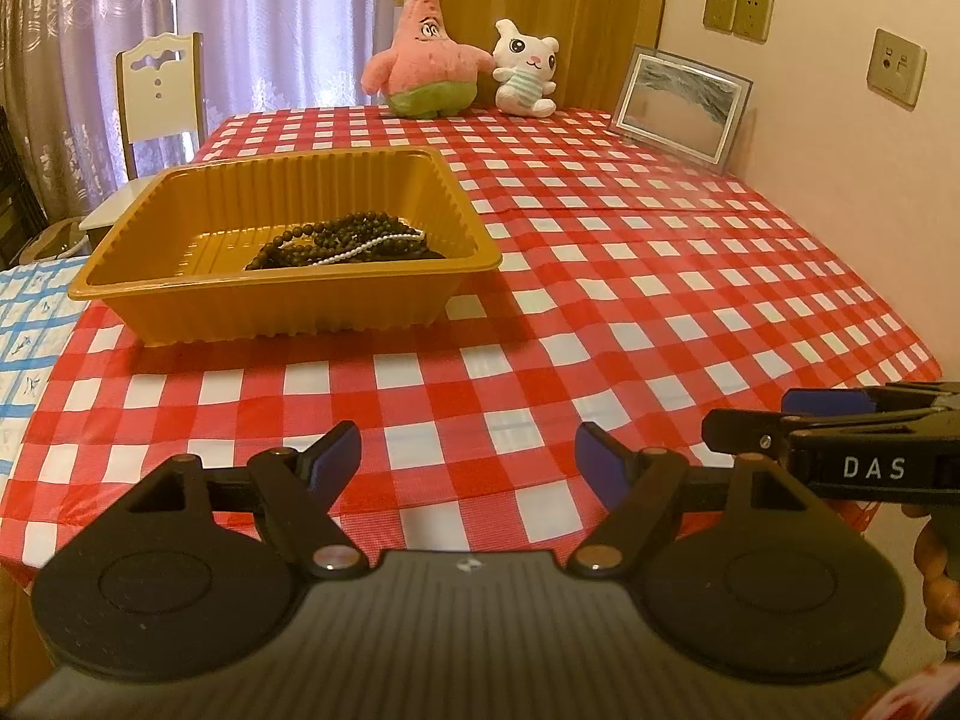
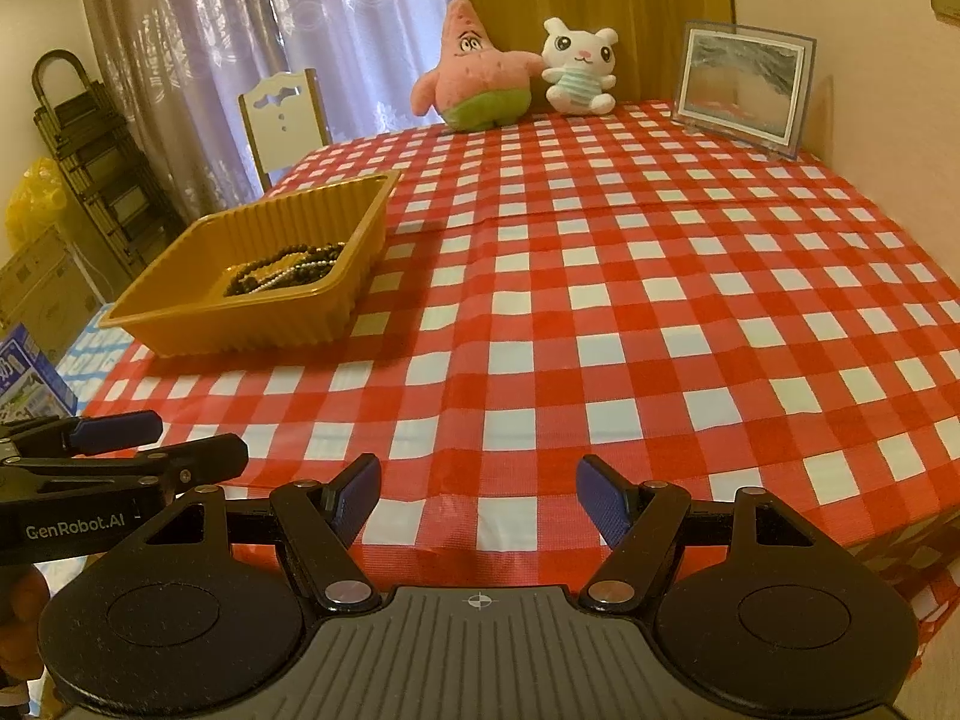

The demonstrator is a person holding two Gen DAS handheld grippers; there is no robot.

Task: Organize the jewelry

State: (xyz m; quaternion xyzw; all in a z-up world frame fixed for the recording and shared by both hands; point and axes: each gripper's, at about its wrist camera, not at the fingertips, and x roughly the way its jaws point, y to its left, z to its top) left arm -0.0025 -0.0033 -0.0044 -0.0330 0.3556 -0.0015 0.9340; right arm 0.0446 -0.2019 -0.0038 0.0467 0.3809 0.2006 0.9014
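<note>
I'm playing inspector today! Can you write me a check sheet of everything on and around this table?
Surface: table with red and white checked cloth, no loose jewelry seen lying on it.
Job's things: gold plastic tray at the near left; dark bead strands and a white pearl strand piled inside it.
Clutter: pink starfish plush, white bunny plush and a picture frame at the far edge.
Grippers: left gripper and right gripper both low at the near edge, jaws open, holding nothing.
Cables: nothing seen.
Surroundings: white chair, lilac curtains, wall sockets, a folded rack by the wall.
</note>
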